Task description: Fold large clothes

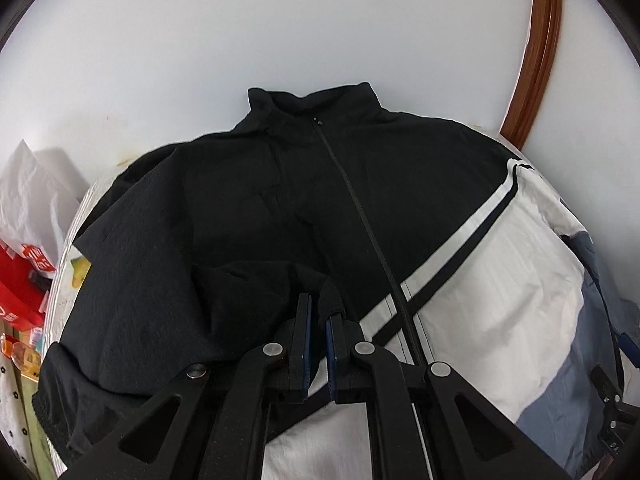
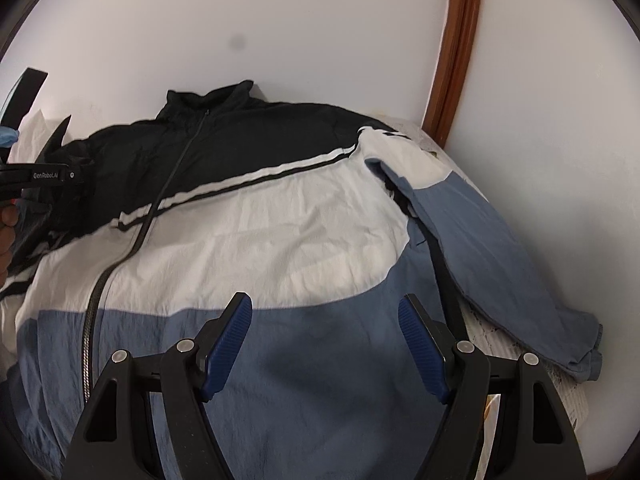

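Between our left gripper's (image 1: 318, 312) blue ribbed pads (image 1: 306, 344) we pinch a fold of black cloth, the cuff end of the jacket's black sleeve (image 1: 256, 292), drawn in over the chest. Our right gripper (image 2: 325, 320) hangs with its jaws spread wide over the blue hem panel, clasping nothing.

Beneath both tools the jacket (image 2: 256, 232) lies front up and zipped across a bed (image 2: 532, 372) with a pale patterned cover. Its cloth is thin and crinkled, like windbreaker nylon, in slanting bands: blue at the hem, white across the middle, black at the shoulders, with a narrow white stripe between black lines. A dark zipper (image 1: 360, 216) runs up to the stand-up collar (image 1: 316, 100), which rests against the wall. From the right view the blue sleeve (image 2: 480, 248) lies straight along the bed's outer side, its gathered cuff close to the edge.

On the side of our left tool, seen from the right view, we read "GenRobot.AI" (image 2: 45, 176).

Farther left, past the bed's edge, stand a white plastic bag (image 1: 36, 184) and a red package (image 1: 20, 292) whose white lettering we cannot make out. Beyond, a plain white wall (image 1: 280, 28) and a brown wooden frame (image 2: 456, 48) close the far side.
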Demonstrator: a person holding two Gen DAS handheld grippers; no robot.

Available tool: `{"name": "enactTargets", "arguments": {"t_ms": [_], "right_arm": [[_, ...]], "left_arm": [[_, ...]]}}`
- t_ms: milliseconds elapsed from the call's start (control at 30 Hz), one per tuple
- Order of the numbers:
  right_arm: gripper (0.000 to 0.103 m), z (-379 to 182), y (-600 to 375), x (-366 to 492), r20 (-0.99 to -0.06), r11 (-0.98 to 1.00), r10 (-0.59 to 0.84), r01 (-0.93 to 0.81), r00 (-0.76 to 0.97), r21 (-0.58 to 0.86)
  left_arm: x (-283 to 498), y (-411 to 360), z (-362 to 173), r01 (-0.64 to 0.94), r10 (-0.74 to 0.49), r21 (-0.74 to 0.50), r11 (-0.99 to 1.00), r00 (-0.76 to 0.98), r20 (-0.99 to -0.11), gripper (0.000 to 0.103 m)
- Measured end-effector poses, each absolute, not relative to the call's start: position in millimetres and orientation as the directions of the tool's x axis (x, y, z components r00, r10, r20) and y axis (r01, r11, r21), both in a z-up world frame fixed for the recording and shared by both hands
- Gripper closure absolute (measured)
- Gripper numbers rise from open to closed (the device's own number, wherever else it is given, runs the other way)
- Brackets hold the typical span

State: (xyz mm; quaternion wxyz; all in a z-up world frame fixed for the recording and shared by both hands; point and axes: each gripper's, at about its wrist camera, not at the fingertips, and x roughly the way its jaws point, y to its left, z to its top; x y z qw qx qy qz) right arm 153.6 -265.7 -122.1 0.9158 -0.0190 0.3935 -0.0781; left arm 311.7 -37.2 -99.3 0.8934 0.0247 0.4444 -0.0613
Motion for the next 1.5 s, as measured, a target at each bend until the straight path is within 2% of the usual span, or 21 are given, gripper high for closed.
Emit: {"name": "enactTargets", "arguments": {"t_ms": [67, 167, 200, 233, 300, 467, 533, 567, 600, 633, 800, 833, 900, 933, 1133, 1367, 1433, 1500], "right_arm": [[0.028, -122, -260, 153, -0.719, 0.987, -0.158, 0.117, 0.677, -0.107], [0.028, -117, -249, 152, -0.717, 0.99, -0.139, 0.09, 0.683, -0.106], [0.028, -115, -245, 153, -0.718, 0.991, -0.136, 0.084, 0.683, -0.107], [0.028, -113, -240, 154, -0.716, 0.991, -0.132, 0.076, 0.685, -0.11], [0.028, -107, -230, 155, -0.711, 0.992, -0.121, 0.055, 0.693, -0.114], [0.028, -91, -205, 157, -0.695, 0.995, -0.066, -0.003, 0.716, -0.097], [0.034, -84, -194, 160, -0.691, 0.996, -0.038, -0.029, 0.722, -0.084], [0.045, -81, -187, 162, -0.688, 0.995, -0.027, -0.044, 0.725, -0.085], [0.049, -78, -180, 163, -0.685, 0.994, -0.013, -0.065, 0.728, -0.087], [0.049, -76, -172, 167, -0.685, 0.993, 0.002, -0.084, 0.729, -0.087], [0.047, -64, -130, 189, -0.68, 0.982, 0.07, -0.171, 0.73, -0.082], [0.045, -63, -123, 193, -0.68, 0.979, 0.088, -0.188, 0.728, -0.075], [0.033, -61, -105, 205, -0.681, 0.969, 0.159, -0.246, 0.715, -0.032], [0.032, -61, -98, 211, -0.683, 0.963, 0.186, -0.267, 0.706, -0.014], [0.031, -73, -42, 259, -0.705, 0.921, 0.318, -0.383, 0.634, 0.071], [0.032, -95, 15, 315, -0.716, 0.872, 0.439, -0.448, 0.543, 0.196], [0.043, -103, 26, 332, -0.725, 0.865, 0.461, -0.44, 0.511, 0.24], [0.086, -110, 35, 347, -0.735, 0.853, 0.482, -0.448, 0.477, 0.269]], "left_arm": [[305, -33, -97, 0.134, -0.096, -0.019, 0.991, 0.593, -0.799, 0.093], [296, -26, -90, 0.128, -0.096, -0.022, 0.992, 0.605, -0.791, 0.082], [293, -24, -89, 0.129, -0.103, -0.03, 0.991, 0.606, -0.788, 0.069], [287, -19, -86, 0.138, -0.129, -0.056, 0.989, 0.609, -0.783, 0.051], [277, -12, -81, 0.143, -0.158, -0.087, 0.986, 0.622, -0.767, 0.043], [251, 7, -71, 0.134, -0.151, -0.083, 0.987, 0.657, -0.739, 0.043], [242, 16, -68, 0.124, -0.144, -0.081, 0.989, 0.667, -0.731, 0.043], [235, 23, -66, 0.116, -0.137, -0.079, 0.99, 0.675, -0.725, 0.043], [229, 31, -66, 0.105, -0.128, -0.077, 0.991, 0.682, -0.72, 0.042], [224, 37, -66, 0.094, -0.12, -0.076, 0.993, 0.685, -0.719, 0.04], [196, 79, -77, 0.034, -0.091, -0.093, 0.995, 0.679, -0.729, 0.039], [188, 91, -82, 0.014, -0.08, -0.096, 0.995, 0.675, -0.733, 0.038], [176, 107, -90, -0.018, -0.067, -0.106, 0.994, 0.671, -0.739, 0.037], [170, 115, -94, -0.036, -0.063, -0.117, 0.993, 0.667, -0.743, 0.036], [138, 146, -126, -0.061, -0.093, -0.166, 0.984, 0.618, -0.781, 0.036], [134, 149, -147, -0.045, -0.158, -0.233, 0.971, 0.61, -0.777, 0.034], [140, 147, -152, -0.041, -0.175, -0.25, 0.967, 0.603, -0.778, 0.034], [144, 143, -155, -0.033, -0.179, -0.248, 0.968, 0.604, -0.777, 0.034]]}}
